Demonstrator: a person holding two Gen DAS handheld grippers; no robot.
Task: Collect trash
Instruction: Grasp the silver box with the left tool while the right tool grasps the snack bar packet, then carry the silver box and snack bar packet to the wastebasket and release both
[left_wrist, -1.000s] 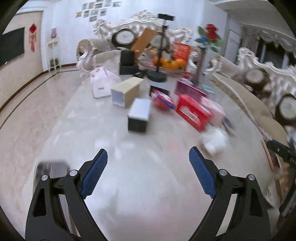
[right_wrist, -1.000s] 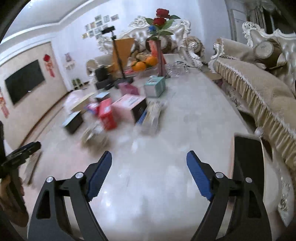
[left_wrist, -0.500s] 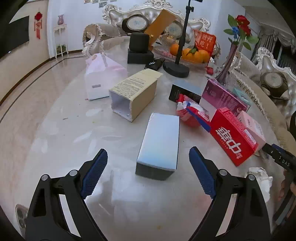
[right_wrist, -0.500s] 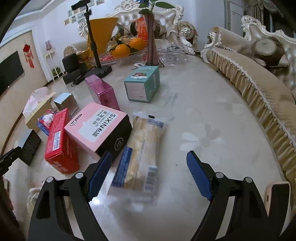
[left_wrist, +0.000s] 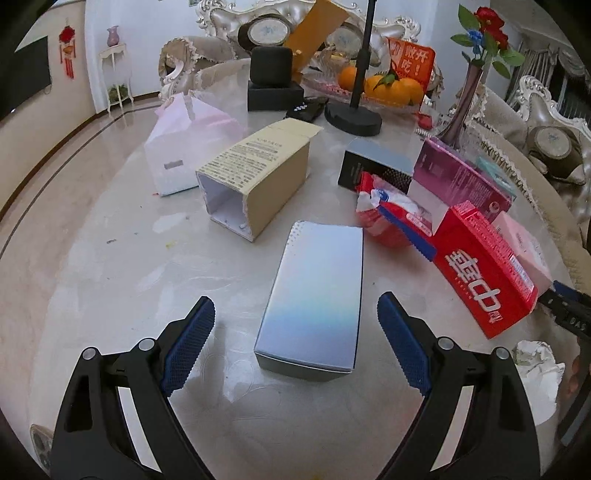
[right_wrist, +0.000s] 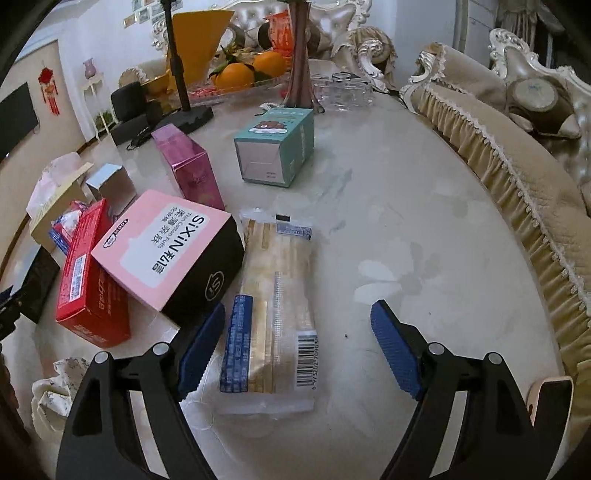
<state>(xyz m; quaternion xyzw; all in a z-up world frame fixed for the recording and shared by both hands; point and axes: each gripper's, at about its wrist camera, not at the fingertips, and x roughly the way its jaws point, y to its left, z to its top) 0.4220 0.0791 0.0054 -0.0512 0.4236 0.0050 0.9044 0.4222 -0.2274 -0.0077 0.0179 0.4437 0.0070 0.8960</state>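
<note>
My left gripper (left_wrist: 295, 339) is open, its fingers either side of the near end of a silver-blue box (left_wrist: 314, 295) lying on the marble table (left_wrist: 110, 288). My right gripper (right_wrist: 297, 343) is open around the near end of a clear snack wrapper (right_wrist: 273, 306). Other trash lies around: a red box (left_wrist: 484, 280), a pink-and-black SiXiN box (right_wrist: 166, 251), a tan open carton (left_wrist: 258, 173), a magenta box (right_wrist: 188, 170), a teal box (right_wrist: 277, 144), crumpled paper (left_wrist: 535, 369) and a torn red packet (left_wrist: 388, 214).
A pink tissue bag (left_wrist: 184, 140) stands at the far left. A stand base (left_wrist: 352, 118), a fruit tray with oranges (left_wrist: 388, 88), a vase (right_wrist: 301, 74) and black boxes (left_wrist: 273, 81) crowd the far end. A sofa (right_wrist: 517, 166) borders the right edge.
Both grippers moved forward and down over the table. The silver-blue box now lies between my left fingers and the snack wrapper between my right fingers. Both stayed open.
</note>
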